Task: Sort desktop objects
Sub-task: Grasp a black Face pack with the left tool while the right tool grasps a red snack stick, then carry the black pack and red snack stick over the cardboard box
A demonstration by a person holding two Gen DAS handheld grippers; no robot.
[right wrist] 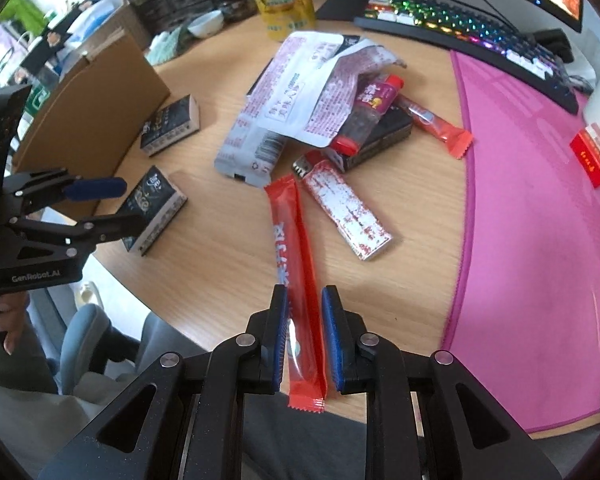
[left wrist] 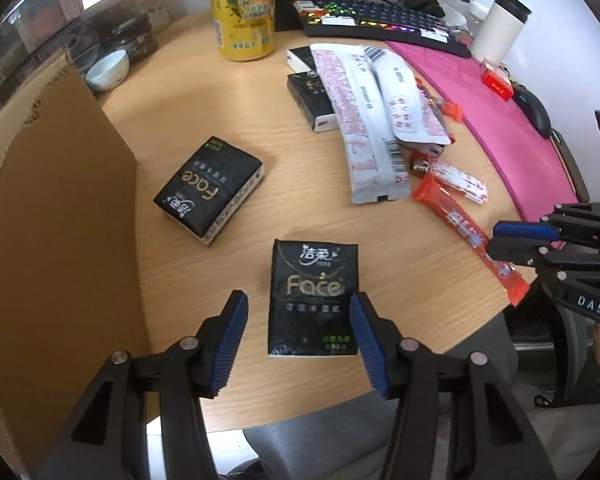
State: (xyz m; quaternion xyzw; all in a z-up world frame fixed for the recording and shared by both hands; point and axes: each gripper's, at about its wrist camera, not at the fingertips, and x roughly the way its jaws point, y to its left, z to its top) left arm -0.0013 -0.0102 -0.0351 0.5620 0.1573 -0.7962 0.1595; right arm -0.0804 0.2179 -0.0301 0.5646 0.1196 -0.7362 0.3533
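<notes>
At the counter's [left wrist: 240, 128] near edge, the left gripper [left wrist: 298, 334] straddles a black tissue pack [left wrist: 314, 296], jaws released, ready to grasp. The right gripper [right wrist: 305, 334] clenches a red snack stick [right wrist: 296, 264] for sorting.

The right hand-held gripper [right wrist: 305, 334] clamps a long red snack stick [right wrist: 296, 264] over the wooden desk [right wrist: 220, 272].

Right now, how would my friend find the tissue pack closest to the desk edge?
Start at the tall cardboard box on the left of the wooden desk. Two black tissue packs lie beside it. Yours is the near tissue pack, upright by the edge, "Face" readable; the far tissue pack lies tilted.
</notes>
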